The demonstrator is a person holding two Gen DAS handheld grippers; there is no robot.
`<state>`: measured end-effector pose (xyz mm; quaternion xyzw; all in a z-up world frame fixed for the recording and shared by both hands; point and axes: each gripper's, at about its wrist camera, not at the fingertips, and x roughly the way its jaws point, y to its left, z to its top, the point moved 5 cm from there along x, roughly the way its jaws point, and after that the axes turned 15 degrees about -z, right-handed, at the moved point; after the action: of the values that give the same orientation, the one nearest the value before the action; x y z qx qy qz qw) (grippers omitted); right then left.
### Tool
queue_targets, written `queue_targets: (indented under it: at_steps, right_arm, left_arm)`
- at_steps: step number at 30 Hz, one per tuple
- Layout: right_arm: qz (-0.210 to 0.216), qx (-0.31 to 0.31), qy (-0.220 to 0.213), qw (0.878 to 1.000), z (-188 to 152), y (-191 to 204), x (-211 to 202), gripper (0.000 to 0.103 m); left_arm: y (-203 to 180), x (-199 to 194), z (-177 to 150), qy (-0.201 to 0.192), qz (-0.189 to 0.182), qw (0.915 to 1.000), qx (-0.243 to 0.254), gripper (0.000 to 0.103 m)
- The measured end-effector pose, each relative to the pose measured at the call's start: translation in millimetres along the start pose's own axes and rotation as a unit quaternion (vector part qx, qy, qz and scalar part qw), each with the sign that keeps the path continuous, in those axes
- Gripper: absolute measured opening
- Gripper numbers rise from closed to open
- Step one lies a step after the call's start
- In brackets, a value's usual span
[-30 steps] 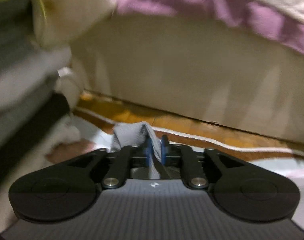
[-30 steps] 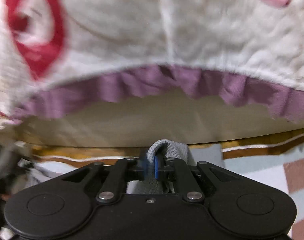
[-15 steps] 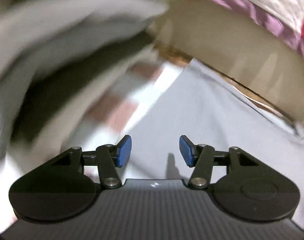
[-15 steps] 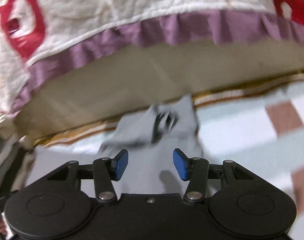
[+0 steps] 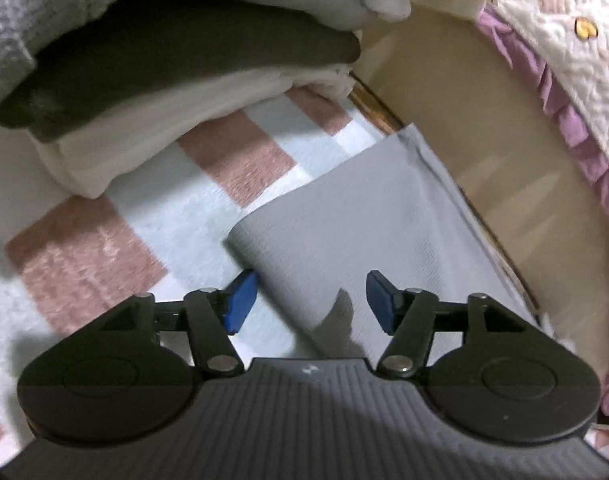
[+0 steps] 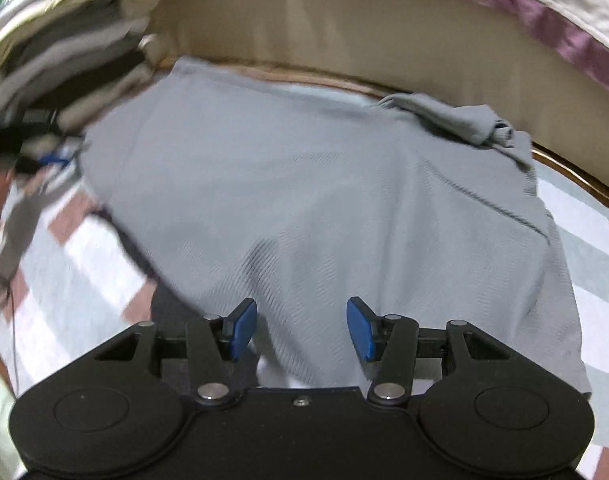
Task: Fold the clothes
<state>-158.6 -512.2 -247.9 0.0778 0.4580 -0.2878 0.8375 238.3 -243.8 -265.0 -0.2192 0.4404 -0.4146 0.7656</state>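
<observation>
— What's under me?
— A checked rug (image 5: 104,240), pink and pale squares.

— And ahead of me?
— A beige bed side (image 6: 344,32), with a purple frill (image 5: 564,120) edging the white quilt (image 5: 552,32) above it.

Grey garment (image 6: 304,200); pink-white checked mat (image 5: 116,248); purple-frilled white quilt (image 5: 560,64).

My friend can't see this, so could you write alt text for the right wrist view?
A grey garment lies spread on a checked blanket, its far right corner bunched. The open right tool hovers over its near edge, with stacked folded clothes at far left.
</observation>
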Motion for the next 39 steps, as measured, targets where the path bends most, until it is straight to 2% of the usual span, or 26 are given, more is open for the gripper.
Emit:
queue_targets:
  at_steps: [2,4,5,6,7,8,9,11,14,17,20,22,26,30,33,34,35,37,39]
  right_arm:
    - [-0.004,0.002,0.014,1.0,-7.7,-3.6,-6.5,0.055]
    - [-0.006,0.062,0.038,0.997,-19.0,-21.1,-10.1,0.056]
    - [-0.001,0.116,0.053,0.992,-26.2,-32.6,-11.2,0.056]
    - [0.015,0.194,0.069,0.979,-35.2,-45.2,-12.4,0.056]
    - [0.042,0.277,0.076,0.957,-45.0,-56.6,-14.4,0.056]
    - [0.073,0.35,0.076,0.931,-55.4,-65.7,-16.3,0.056]
    - [0.085,0.391,0.078,0.913,-64.3,-72.0,-16.9,0.056]
    - [0.065,0.423,0.085,0.9,-78.3,-81.7,-17.3,0.056]
    - [0.004,0.44,0.086,0.894,-95.0,-96.0,-21.4,0.056]
    - [-0.017,0.453,0.079,0.888,-108.0,-105.8,-28.9,0.056]
    - [-0.013,0.466,0.069,0.882,-119.4,-110.0,-34.3,0.06]
    - [0.0,0.468,0.052,0.882,-124.3,-109.6,-33.6,0.062]
    - [0.027,0.514,0.033,0.857,-131.8,-117.3,-30.3,0.062]
    - [0.002,0.514,0.009,0.857,-130.8,-124.7,-24.4,0.065]
    - [-0.03,0.494,-0.018,0.869,-118.4,-125.0,-16.3,0.065]
    - [-0.046,0.484,-0.022,0.874,-113.0,-125.3,-13.8,0.063]
    - [-0.066,0.474,-0.023,0.878,-106.7,-126.0,-11.7,0.048]
    - [-0.082,0.461,-0.028,0.883,-100.2,-130.7,-14.9,0.011]
    - [-0.097,0.454,-0.045,0.885,-95.7,-134.8,-33.9,0.01]
  left_arm:
    - [1.5,9.3,5.5,-0.022,-0.011,0.9997,0.009,0.062]
    - [3.3,16.5,7.0,-0.045,-0.022,0.9981,0.034,0.062]
    - [4.2,19.8,7.0,-0.058,-0.028,0.9968,0.049,0.062]
    - [3.1,20.5,7.5,-0.062,-0.028,0.9958,0.061,0.06]
    - [0.0,18.8,8.5,-0.06,-0.024,0.9956,0.069,0.057]
    - [-3.0,17.0,9.6,-0.057,-0.02,0.9952,0.077,0.024]
    - [-6.1,15.3,10.6,-0.055,-0.015,0.9947,0.085,0.005]
    - [-12.2,11.8,12.8,-0.05,-0.006,0.9936,0.102,0.007]
    - [-22.8,4.8,16.8,-0.045,0.004,0.9909,0.127,0.007]
    - [-40.2,-10.9,24.7,-0.057,0.003,0.9862,0.156,0.007]
    - [-35.6,-7.9,23.9,-0.052,0.007,0.9871,0.151,0.006]
    - [-29.7,-3.4,22.3,-0.046,0.01,0.9884,0.144,0.006]
    - [-17.9,5.4,19.1,-0.034,0.017,0.9908,0.13,0.006]
    - [-10.9,5.8,17.0,-0.024,0.021,0.9924,0.119,0.007]
    - [-11.7,-4.5,17.0,-0.017,0.02,0.9929,0.116,0.007]
    - [-12.0,-7.9,17.0,-0.015,0.02,0.993,0.115,0.007]
    - [-12.2,-11.3,17.0,-0.013,0.02,0.9932,0.114,0.007]
    - [-12.8,-18.1,16.9,-0.009,0.019,0.9934,0.112,0.007]
    - [-13.3,-24.9,16.9,-0.004,0.019,0.9937,0.11,0.007]
